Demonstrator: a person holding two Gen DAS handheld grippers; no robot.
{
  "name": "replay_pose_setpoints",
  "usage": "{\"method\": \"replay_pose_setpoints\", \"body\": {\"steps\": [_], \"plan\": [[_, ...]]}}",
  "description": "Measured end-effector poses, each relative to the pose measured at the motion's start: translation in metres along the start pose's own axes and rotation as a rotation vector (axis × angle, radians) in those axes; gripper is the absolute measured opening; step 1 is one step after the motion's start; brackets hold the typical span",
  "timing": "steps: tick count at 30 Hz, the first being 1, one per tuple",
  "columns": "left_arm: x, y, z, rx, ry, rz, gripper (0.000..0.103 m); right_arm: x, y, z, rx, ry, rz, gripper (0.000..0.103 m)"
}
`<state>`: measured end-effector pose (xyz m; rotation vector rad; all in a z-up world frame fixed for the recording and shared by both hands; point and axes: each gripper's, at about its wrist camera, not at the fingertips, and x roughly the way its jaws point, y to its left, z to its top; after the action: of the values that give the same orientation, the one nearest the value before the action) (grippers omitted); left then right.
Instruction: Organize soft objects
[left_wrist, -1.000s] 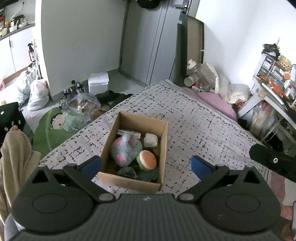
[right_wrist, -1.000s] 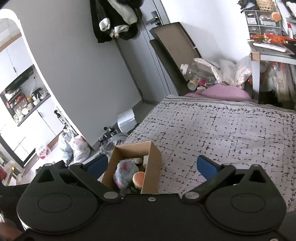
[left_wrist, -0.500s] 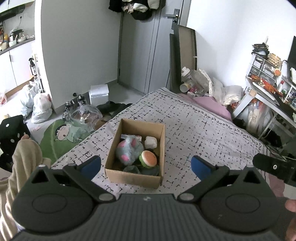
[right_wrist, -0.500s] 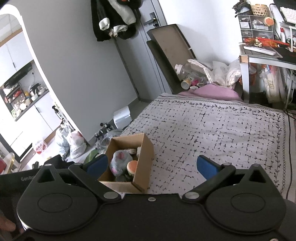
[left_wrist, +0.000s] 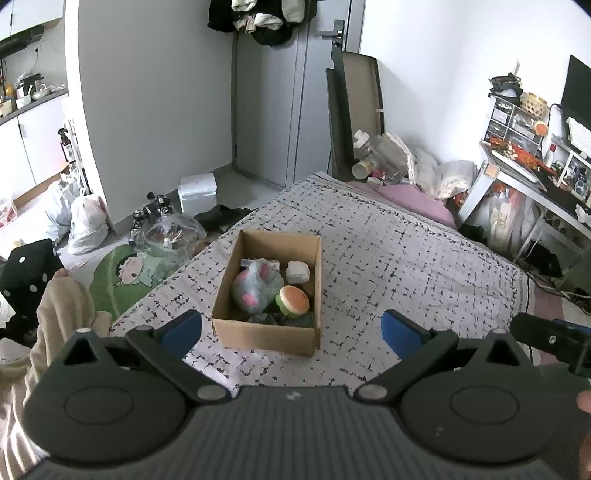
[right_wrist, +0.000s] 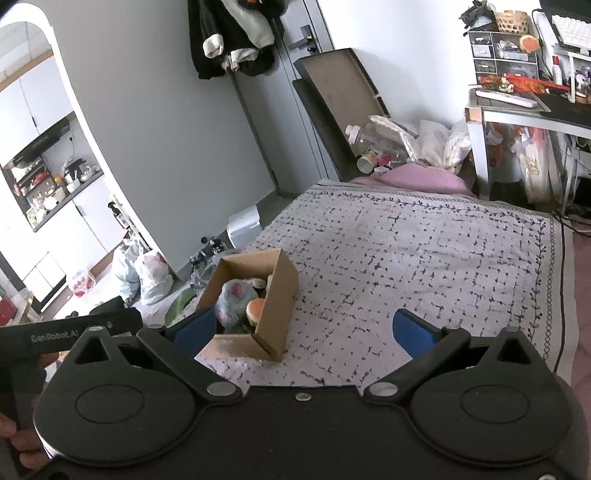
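Note:
An open cardboard box (left_wrist: 258, 334) stands on the patterned bed cover (left_wrist: 406, 266). It holds a blue-grey plush with pink spots (left_wrist: 255, 286), a burger-shaped soft toy (left_wrist: 293, 300), a white soft block (left_wrist: 297, 272) and darker soft items at the front. The box also shows in the right wrist view (right_wrist: 275, 317), with the plush (right_wrist: 234, 299) inside. My left gripper (left_wrist: 291, 328) is open and empty, held back above the box's near side. My right gripper (right_wrist: 301, 328) is open and empty, to the right of the box.
A pink pillow (left_wrist: 413, 197) and bags lie at the bed's far end. A cluttered desk (left_wrist: 535, 177) stands at the right. Bags, a white bin (left_wrist: 197, 192) and a green mat (left_wrist: 122, 273) cover the floor at the left. The right gripper's body (left_wrist: 550, 338) shows at the left view's right edge.
Both grippers have pulled back and up from the box, which now looks smaller and farther. The box's contents have not moved. Both stay open.

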<state>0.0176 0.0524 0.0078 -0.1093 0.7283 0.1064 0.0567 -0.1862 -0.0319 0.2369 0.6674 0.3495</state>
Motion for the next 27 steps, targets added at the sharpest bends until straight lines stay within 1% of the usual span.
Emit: {"method": "replay_pose_setpoints", "body": {"steps": [8, 13, 16, 18, 20, 27], "plan": [[-0.003, -0.002, -0.006, 0.005, 0.020, 0.036, 0.103, 0.003, -0.002, -0.009, -0.011, 0.040, -0.007, 0.103], [-0.008, 0.005, -0.007, 0.003, 0.024, 0.065, 0.103, 0.010, 0.003, -0.013, -0.025, 0.065, 0.028, 0.103], [-0.010, 0.006, -0.007, -0.011, 0.024, 0.059, 0.103, 0.011, 0.006, -0.015, -0.047, 0.073, 0.036, 0.103], [-0.007, 0.004, -0.008, -0.001, 0.027, 0.067, 0.103, 0.010, 0.006, -0.016, -0.051, 0.075, 0.018, 0.103], [-0.003, 0.005, -0.009, -0.008, 0.037, 0.057, 0.103, 0.009, 0.006, -0.015, -0.051, 0.076, 0.002, 0.103], [0.002, 0.005, -0.013, -0.024, 0.047, 0.054, 0.103, 0.007, 0.003, -0.014, -0.049, 0.065, -0.004, 0.103]]}}
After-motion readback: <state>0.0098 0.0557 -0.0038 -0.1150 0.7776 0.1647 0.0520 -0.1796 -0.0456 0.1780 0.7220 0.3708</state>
